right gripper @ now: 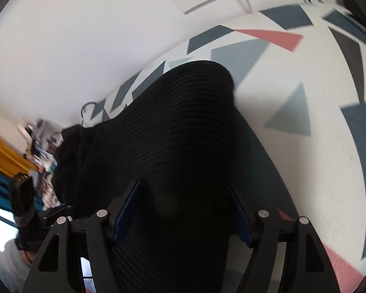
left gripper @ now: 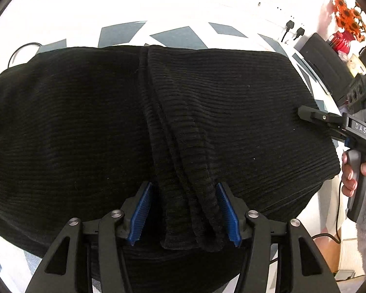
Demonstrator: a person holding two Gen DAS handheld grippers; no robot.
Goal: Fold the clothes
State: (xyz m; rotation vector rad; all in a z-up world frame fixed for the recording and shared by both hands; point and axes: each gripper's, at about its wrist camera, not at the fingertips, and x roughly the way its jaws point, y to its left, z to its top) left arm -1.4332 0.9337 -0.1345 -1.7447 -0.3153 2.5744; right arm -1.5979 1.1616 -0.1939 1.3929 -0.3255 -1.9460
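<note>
A black ribbed knit garment (left gripper: 85, 122) lies spread over a table with a geometric-patterned cloth (left gripper: 178, 36). A folded strip of it (left gripper: 183, 171) runs down the middle and passes between the blue pads (left gripper: 141, 214) of my left gripper (left gripper: 186, 213), which stands open astride the strip. My right gripper (left gripper: 305, 112), held by a hand (left gripper: 353, 173), rests its tip on the garment's right part. In the right wrist view, my right gripper (right gripper: 184, 214) is open with the garment (right gripper: 183, 127) lying under and between its fingers.
The patterned tablecloth (right gripper: 292, 85) shows bare to the right of the garment. A red vase of orange flowers (left gripper: 344, 39), a black box (left gripper: 322, 58) and other items stand at the far right. Wall sockets with plugs (left gripper: 292, 28) and a cable (left gripper: 19, 51) lie behind.
</note>
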